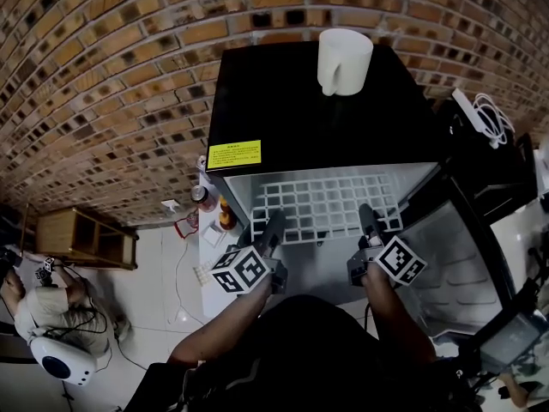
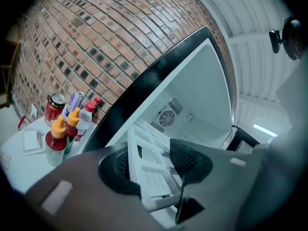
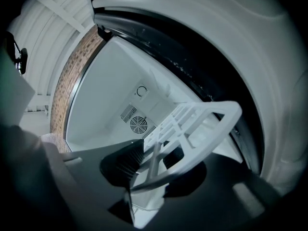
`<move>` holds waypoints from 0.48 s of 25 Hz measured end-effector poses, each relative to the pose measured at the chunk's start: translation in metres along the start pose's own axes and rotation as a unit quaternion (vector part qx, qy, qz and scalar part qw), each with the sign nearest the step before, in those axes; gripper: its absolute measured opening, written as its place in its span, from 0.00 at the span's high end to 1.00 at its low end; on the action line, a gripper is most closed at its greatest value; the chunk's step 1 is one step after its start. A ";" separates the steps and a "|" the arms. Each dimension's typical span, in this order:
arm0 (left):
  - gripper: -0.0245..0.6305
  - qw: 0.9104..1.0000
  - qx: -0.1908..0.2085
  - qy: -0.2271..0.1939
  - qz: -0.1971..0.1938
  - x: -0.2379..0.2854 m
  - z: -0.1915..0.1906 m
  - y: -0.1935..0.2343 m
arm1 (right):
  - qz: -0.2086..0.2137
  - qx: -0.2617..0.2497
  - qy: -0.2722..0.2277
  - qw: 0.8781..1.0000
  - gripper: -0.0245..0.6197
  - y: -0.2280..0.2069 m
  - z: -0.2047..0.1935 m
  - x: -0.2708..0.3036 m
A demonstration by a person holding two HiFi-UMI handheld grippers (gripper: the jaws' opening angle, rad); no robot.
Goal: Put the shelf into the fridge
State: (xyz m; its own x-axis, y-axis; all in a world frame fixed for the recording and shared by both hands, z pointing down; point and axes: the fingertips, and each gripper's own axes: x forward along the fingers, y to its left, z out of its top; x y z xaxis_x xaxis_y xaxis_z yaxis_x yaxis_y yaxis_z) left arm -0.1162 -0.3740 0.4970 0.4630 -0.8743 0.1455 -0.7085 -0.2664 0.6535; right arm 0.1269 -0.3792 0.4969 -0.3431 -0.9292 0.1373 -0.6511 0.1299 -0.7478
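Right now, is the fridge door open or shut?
Open: the door stands swung out at right; the fridge's white inside and the shelf show.

Fridge [image 1: 300, 101] stands open, cavity free right to its back wall. The shelf [image 1: 326, 206] spans its mouth side to side. Door [image 1: 463, 264] swung wide off the fridge's right, bottles [image 2: 60, 134] crowding its left, brick wall [image 1: 103, 75] close behind.

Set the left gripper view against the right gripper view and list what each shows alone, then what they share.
Only the left gripper view: the brick wall, plus sauce bottles and a can beside the fridge. Only the right gripper view: the open door, its white inner side showing. Both: the fridge's white interior with its round fan vent, and the shelf lying between that gripper's jaws.
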 end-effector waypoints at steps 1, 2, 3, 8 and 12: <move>0.70 1.000 0.000 -0.005 0.006 -0.001 0.000 0.000 | 0.000 0.000 -0.001 1.000 0.75 0.000 0.000 0.000; 0.70 1.000 -0.003 -0.010 0.012 -0.001 0.000 0.000 | -0.001 0.002 -0.001 1.000 0.75 0.000 0.000 0.000; 0.71 1.000 -0.007 -0.014 0.018 -0.002 0.000 -0.001 | -0.002 0.003 -0.002 1.000 0.75 -0.001 0.001 0.001; 0.72 0.998 -0.029 -0.029 0.037 -0.004 -0.002 -0.001 | -0.006 0.002 -0.006 1.000 0.75 -0.002 0.001 0.002; 0.72 0.996 -0.032 -0.052 0.071 -0.007 -0.003 -0.001 | -0.015 -0.002 -0.019 1.000 0.75 -0.002 0.002 0.002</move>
State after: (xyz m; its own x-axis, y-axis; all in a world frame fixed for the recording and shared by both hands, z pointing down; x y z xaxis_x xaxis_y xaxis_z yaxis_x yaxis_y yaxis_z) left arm -0.1172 -0.3669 0.4976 0.3001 -0.9396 0.1646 -0.7262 -0.1131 0.6782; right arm 0.1290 -0.3825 0.4978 -0.2982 -0.9450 0.1346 -0.6626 0.1034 -0.7418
